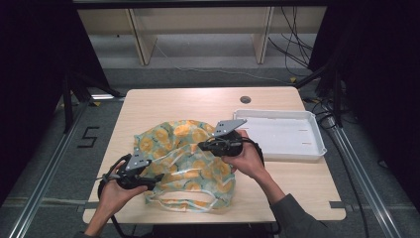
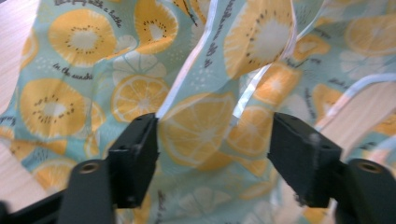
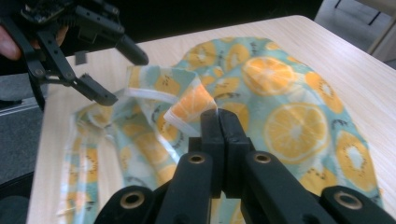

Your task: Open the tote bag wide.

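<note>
Two claws work one fruit-print bag point(image 1: 190, 158), which lies crumpled on the counter point(image 1: 163, 101). Nearest the person, the left claw point(image 1: 157, 179) sits at the bag's near left edge, jaws apart, fabric and a white-trimmed fold showing between them but not pinched. Farther in, the right claw point(image 1: 202, 146) hangs over the bag's middle, jaws clamped together on a raised white-edged fold of the bag. Beyond the bag, to its right, a white tray point(image 1: 317, 141) rests on the counter.
</note>
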Tool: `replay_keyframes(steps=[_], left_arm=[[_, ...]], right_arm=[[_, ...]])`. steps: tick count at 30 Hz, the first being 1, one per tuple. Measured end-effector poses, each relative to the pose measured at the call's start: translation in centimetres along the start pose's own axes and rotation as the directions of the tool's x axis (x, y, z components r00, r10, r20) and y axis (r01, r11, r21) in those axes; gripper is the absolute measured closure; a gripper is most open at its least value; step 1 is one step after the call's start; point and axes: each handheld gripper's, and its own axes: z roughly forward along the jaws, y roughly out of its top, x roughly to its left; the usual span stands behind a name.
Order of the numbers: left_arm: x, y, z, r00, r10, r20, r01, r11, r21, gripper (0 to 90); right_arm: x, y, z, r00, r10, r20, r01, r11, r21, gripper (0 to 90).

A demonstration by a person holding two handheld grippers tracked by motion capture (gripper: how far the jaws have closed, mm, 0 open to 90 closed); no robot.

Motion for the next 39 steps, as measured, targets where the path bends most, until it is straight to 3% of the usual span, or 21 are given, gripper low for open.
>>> replay_keyframes(steps=[2,3,5,6,9,10,11,15,17,19,22,23,24,26,29,30,32,34,37,38,39], left_arm=[[0.2,0.1,0.6,0.9999,0.010,-0.011,-0.010,0.9999,-0.007,40.8],[0.5,0.4,1.0,0.9990,0.045,-0.006,-0.045,0.9990,0.000,40.8],[0.7,0.6,1.3,0.9967,0.080,-0.014,-0.080,0.9968,0.007,56.3],[1.0,1.0,1.5,0.9903,0.139,-0.010,-0.139,0.9903,-0.004,70.5],[1.2,1.5,1.5,0.9916,0.129,0.010,-0.128,0.9912,-0.033,87.7],[1.2,1.5,1.5,0.9916,0.129,0.010,-0.128,0.9912,-0.033,89.2],[1.1,2.2,1.1,0.9922,0.111,0.057,-0.107,0.9919,-0.069,89.5],[1.4,4.4,-0.7,0.9912,0.104,0.082,-0.095,0.9888,-0.115,89.5],[2.1,5.5,-1.3,0.9921,0.064,0.108,-0.047,0.9873,-0.152,89.6],[2.8,6.3,-1.5,0.9911,0.013,0.132,0.013,0.9807,-0.195,89.6],[3.7,7.4,-1.1,0.9888,-0.040,0.144,0.070,0.9743,-0.214,89.6],[3.8,7.8,-1.0,0.9890,-0.039,0.142,0.068,0.9765,-0.205,89.6],[3.8,7.8,-1.0,0.9890,-0.039,0.142,0.068,0.9765,-0.205,89.6],[4.2,8.8,-0.5,0.9885,-0.048,0.143,0.076,0.9770,-0.199,89.6],[4.6,9.8,-0.3,0.9890,-0.059,0.135,0.086,0.9758,-0.201,89.6],[4.8,10.0,-0.3,0.9895,-0.061,0.131,0.086,0.9769,-0.195,89.6],[5.1,10.5,-0.4,0.9908,-0.071,0.116,0.092,0.9763,-0.196,89.6],[5.3,10.8,-0.4,0.9902,-0.079,0.115,0.101,0.9746,-0.200,89.6],[5.7,11.1,-0.4,0.9909,-0.079,0.109,0.100,0.9747,-0.200,89.6],[5.6,11.2,-0.3,0.9905,-0.085,0.108,0.107,0.9715,-0.212,89.6],[5.7,11.2,-0.4,0.9907,-0.086,0.106,0.107,0.9722,-0.209,89.6]], right_arm=[[-0.1,-0.1,0.1,1.0000,0.008,0.006,-0.008,1.000,-0.002,90.0],[-0.3,-0.1,0.3,1.0000,0.006,0.004,-0.006,1.000,0.002,90.0],[-0.8,-0.3,0.5,0.9997,0.015,0.018,-0.015,1.000,0.009,90.0],[-1.1,-0.5,0.6,0.9995,0.019,0.023,-0.020,1.000,0.011,90.0],[-1.6,-0.6,0.7,0.9996,0.021,0.021,-0.021,0.999,0.024,90.0],[-1.7,-0.7,0.7,0.9990,0.025,0.036,-0.026,0.999,0.028,90.0],[-1.8,-0.8,0.8,0.9985,0.027,0.048,-0.030,0.998,0.050,90.0],[-1.8,-1.3,1.3,0.9947,0.006,0.103,-0.016,0.996,0.093,88.4],[-1.6,-1.5,1.3,0.9946,-0.004,0.104,-0.007,0.994,0.109,87.0],[-1.1,-1.6,1.0,0.9936,-0.032,0.109,0.018,0.992,0.122,83.4],[-0.2,-1.7,0.1,0.9887,-0.045,0.143,0.024,0.989,0.143,71.0],[0.1,-1.7,-0.2,0.9893,-0.038,0.141,0.019,0.991,0.136,64.0],[0.1,-1.7,-0.2,0.9893,-0.038,0.141,0.019,0.991,0.136,64.0],[1.2,-2.1,-1.1,0.9888,-0.010,0.149,-0.015,0.986,0.166,46.3],[2.4,-2.9,-1.3,0.9774,-0.012,0.211,-0.028,0.982,0.186,37.9],[2.5,-3.1,-1.4,0.9787,-0.021,0.204,-0.024,0.977,0.214,35.9],[2.9,-3.9,-1.3,0.9711,-0.003,0.238,-0.052,0.973,0.224,34.6],[3.2,-4.8,-1.2,0.9746,0.011,0.224,-0.066,0.968,0.242,31.6],[3.8,-6.0,-0.4,0.9703,0.027,0.240,-0.093,0.960,0.265,30.1],[3.8,-6.2,0.0,0.9710,0.034,0.237,-0.100,0.957,0.273,30.2],[3.6,-6.4,0.5,0.9725,0.007,0.233,-0.072,0.960,0.272,30.6]])
